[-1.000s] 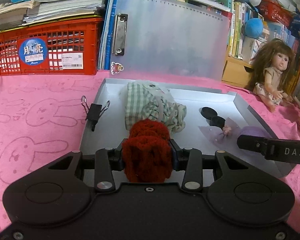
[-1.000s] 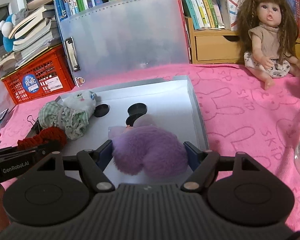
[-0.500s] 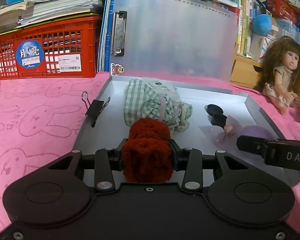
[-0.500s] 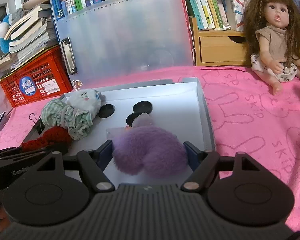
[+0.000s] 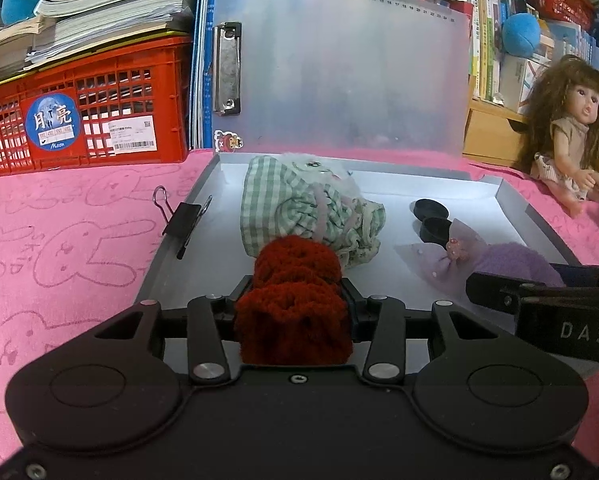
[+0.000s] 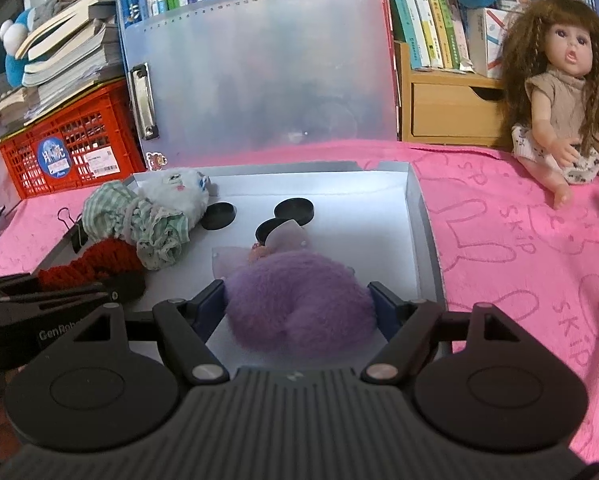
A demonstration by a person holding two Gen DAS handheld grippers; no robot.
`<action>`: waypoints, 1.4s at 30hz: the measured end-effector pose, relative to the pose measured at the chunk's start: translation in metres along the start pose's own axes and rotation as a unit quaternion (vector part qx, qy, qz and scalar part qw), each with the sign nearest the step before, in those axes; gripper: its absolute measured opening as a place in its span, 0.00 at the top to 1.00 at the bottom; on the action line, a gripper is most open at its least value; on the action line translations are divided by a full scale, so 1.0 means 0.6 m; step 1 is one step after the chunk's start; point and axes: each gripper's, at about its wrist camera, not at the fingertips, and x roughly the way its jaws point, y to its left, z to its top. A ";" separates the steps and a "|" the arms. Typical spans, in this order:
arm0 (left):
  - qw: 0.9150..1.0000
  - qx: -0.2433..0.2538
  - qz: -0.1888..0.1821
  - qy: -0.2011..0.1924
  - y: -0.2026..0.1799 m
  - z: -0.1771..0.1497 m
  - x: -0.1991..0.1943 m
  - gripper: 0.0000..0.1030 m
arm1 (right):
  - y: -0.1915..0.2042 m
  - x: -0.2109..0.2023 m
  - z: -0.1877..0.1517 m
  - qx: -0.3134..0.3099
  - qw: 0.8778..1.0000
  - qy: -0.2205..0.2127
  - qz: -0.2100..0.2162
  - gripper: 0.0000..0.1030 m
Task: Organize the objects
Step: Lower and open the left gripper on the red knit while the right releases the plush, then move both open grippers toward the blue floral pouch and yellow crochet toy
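My left gripper [image 5: 295, 300] is shut on a dark red knitted scrunchie [image 5: 295, 300] over the near part of an open grey box [image 5: 171, 248]. My right gripper [image 6: 299, 306] is shut on a fluffy purple scrunchie [image 6: 299, 300] with a pale bow [image 6: 275, 244], also over the box [image 6: 415, 208]. In the box lie a green checked cloth bundle with a white plush face [image 5: 303, 212] and black round lids [image 5: 431, 210]. The red scrunchie [image 6: 95, 260] shows at the left of the right wrist view, and the purple one [image 5: 515, 260] at the right of the left wrist view.
A black binder clip [image 5: 183, 220] sits on the box's left rim. The box's translucent lid [image 5: 339, 72] stands upright behind. A red crate [image 5: 83, 108] under stacked books is at back left. A doll [image 6: 559, 88] sits on the pink cloth [image 6: 499, 240] at right.
Both grippers have moved a little forward over the box, each still holding its scrunchie. Nothing in the box has moved.
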 end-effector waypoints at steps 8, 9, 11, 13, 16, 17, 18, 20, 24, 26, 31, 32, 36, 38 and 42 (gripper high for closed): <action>1.000 0.006 0.001 0.001 -0.004 0.001 0.001 0.56 | 0.005 0.003 -0.005 -0.012 1.000 -0.005 0.000 0.15; 1.000 0.007 -0.001 0.002 -0.005 0.001 0.001 0.52 | 0.006 0.003 -0.005 -0.013 1.000 -0.005 0.003 0.13; 1.000 0.005 -0.004 0.006 -0.005 0.001 0.000 0.40 | 0.007 0.002 -0.005 -0.012 1.000 -0.005 0.010 0.09; 1.000 0.000 -0.008 0.008 -0.003 0.001 -0.003 0.35 | 0.005 -0.002 -0.005 -0.001 1.000 -0.009 0.017 0.06; 1.000 -0.004 -0.019 0.007 -0.002 0.004 -0.011 0.28 | -0.006 -0.011 -0.003 0.014 0.999 -0.014 0.027 0.01; 1.000 -0.002 -0.018 0.003 -0.004 0.005 -0.017 0.26 | -0.008 -0.013 -0.002 0.016 0.999 -0.015 0.026 0.01; 1.000 0.003 -0.016 -0.003 -0.007 0.007 -0.024 0.24 | -0.010 -0.017 -0.001 0.017 0.999 -0.017 0.026 0.01; 1.000 0.012 -0.019 -0.013 -0.011 0.011 -0.037 0.22 | -0.013 -0.027 0.001 0.018 0.999 -0.021 0.024 0.00; 0.999 0.025 -0.025 -0.027 -0.016 0.017 -0.067 0.17 | -0.017 -0.055 0.006 0.015 0.999 -0.032 0.031 0.00; 0.999 0.033 -0.026 -0.033 -0.019 0.018 -0.085 0.17 | -0.016 -0.070 0.008 0.011 0.999 -0.038 0.031 0.00; 0.997 0.041 -0.042 -0.042 -0.020 0.012 -0.131 0.15 | -0.014 -0.112 0.002 0.005 0.998 -0.047 0.039 0.00; 0.997 0.043 -0.045 -0.042 -0.019 0.009 -0.140 0.15 | -0.013 -0.121 0.000 0.004 0.998 -0.048 0.041 0.00; 0.996 0.053 -0.063 -0.046 -0.020 -0.006 -0.181 0.13 | -0.009 -0.154 -0.011 -0.005 0.997 -0.054 0.046 0.00; 0.995 0.057 -0.073 -0.048 -0.020 -0.020 -0.200 0.12 | -0.006 -0.169 -0.019 -0.012 0.997 -0.057 0.047 0.00; 0.994 0.060 -0.085 -0.042 -0.016 -0.049 -0.234 0.12 | 0.000 -0.200 -0.036 -0.029 0.996 -0.067 0.048 0.00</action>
